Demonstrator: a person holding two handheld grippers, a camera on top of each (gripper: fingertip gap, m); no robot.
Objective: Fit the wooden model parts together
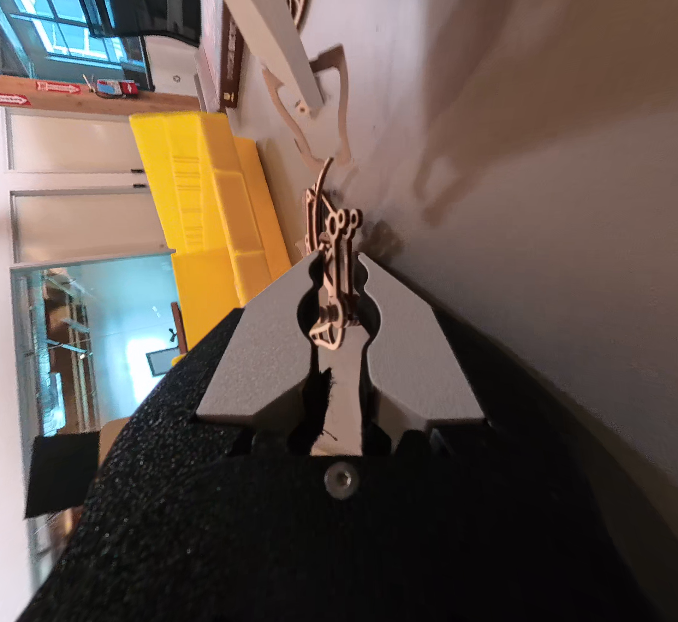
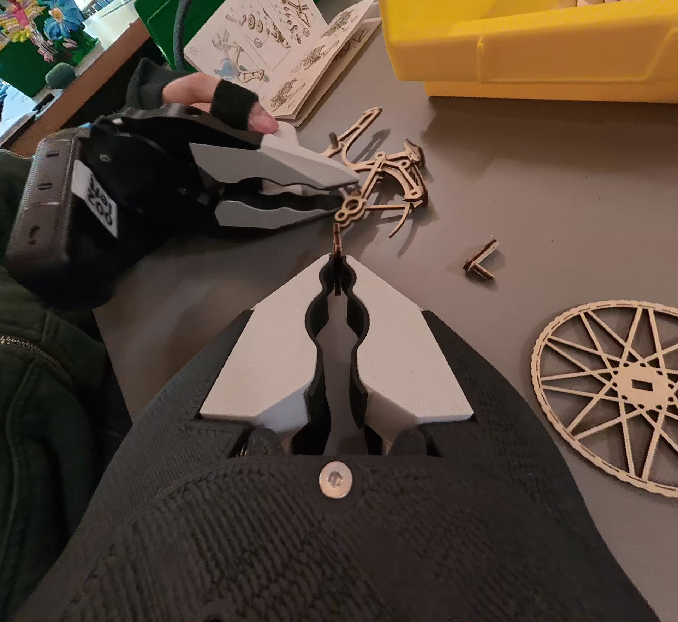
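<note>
1. The left gripper [image 2: 343, 197] lies low on the grey table [image 2: 532, 178], its jaws pinching one end of the wooden frame assembly [image 2: 389, 182] — the rest rests on the tabletop.
2. The right gripper [image 2: 336, 259] has its jaws pressed on a small flat wooden piece [image 2: 336, 237] (held upright, edge-on), just beside the assembly's ringed end.
3. A spoked wooden wheel [image 2: 616, 391] lies flat, well apart; a yellow bin [image 2: 513, 35] stands behind.

We see soft indoor light, gentle shadows on the grey desk [image 2: 513, 171], motion blur and wide-angle edge bending.
</note>
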